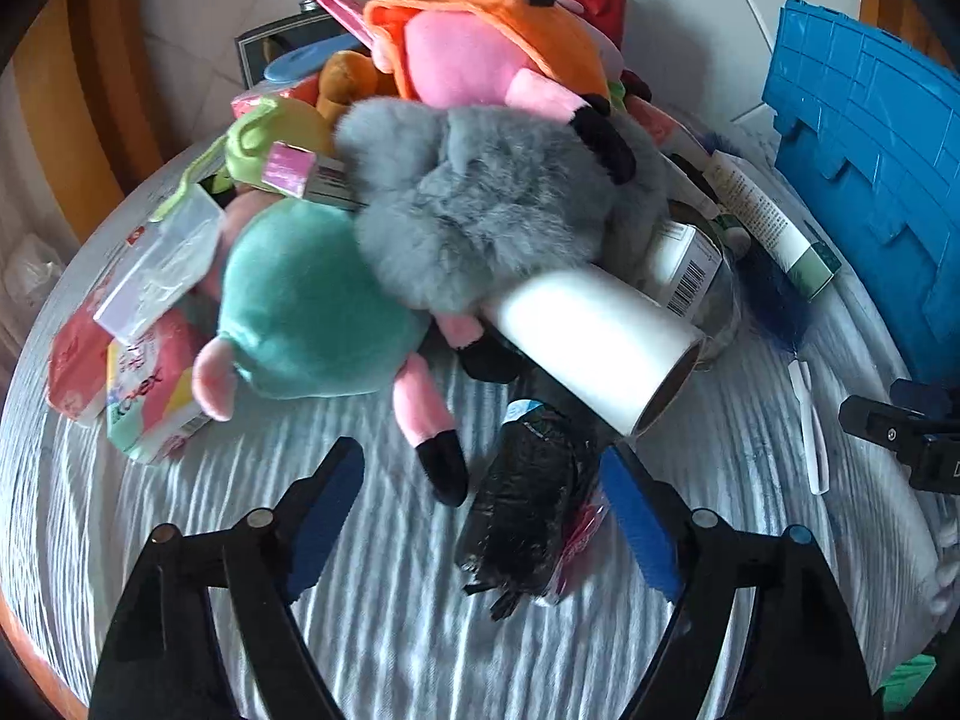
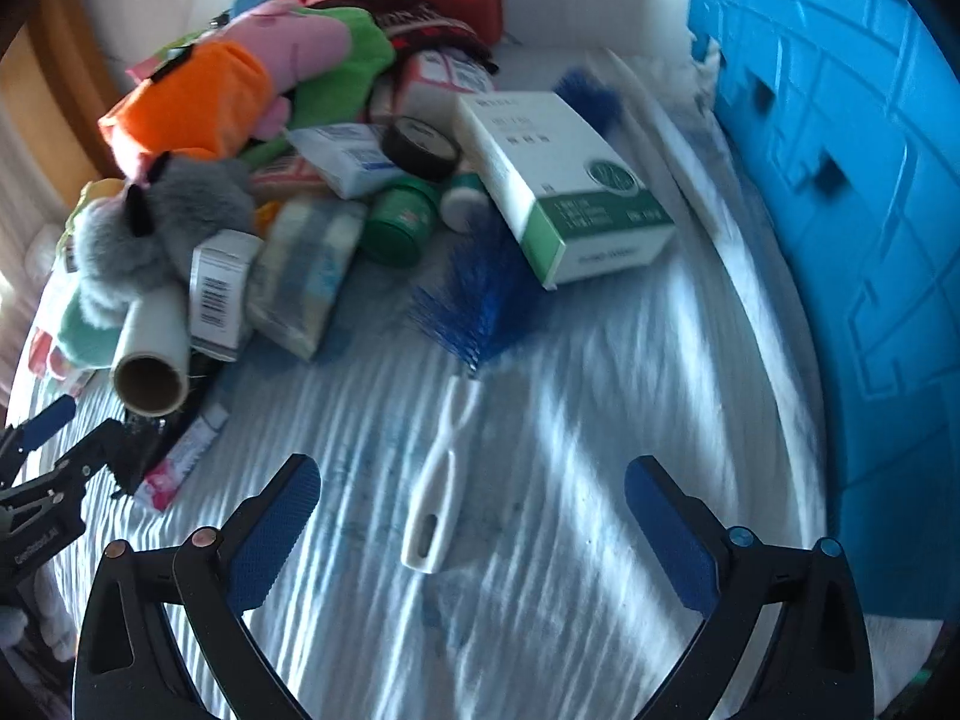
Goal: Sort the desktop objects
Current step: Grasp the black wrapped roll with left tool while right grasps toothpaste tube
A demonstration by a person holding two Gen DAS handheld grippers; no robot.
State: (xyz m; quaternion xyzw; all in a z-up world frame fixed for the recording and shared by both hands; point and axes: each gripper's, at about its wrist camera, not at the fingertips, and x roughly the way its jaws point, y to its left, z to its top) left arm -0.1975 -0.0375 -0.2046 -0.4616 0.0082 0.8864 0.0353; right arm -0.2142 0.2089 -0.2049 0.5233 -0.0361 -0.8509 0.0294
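Left gripper [image 1: 480, 516]: yours, spread, straddling the black bag roll [image 1: 528, 510], pads not pressing.
Right gripper [image 2: 471, 534]: spread, empty, over the white brush handle [image 2: 435, 510].
Pile: plush toys [image 1: 468, 210], lint roller [image 1: 594, 342], green-white box [image 2: 564, 192], jars all heaped mid-table.
Blue crate [image 2: 840, 240]: at the right edge, inside unseen.
Progress: sorting barely begun, nearly everything left.

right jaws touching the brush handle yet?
Apart. The right wrist view shows the right gripper open, cloth visible on both sides between its jaws and the white brush handle.
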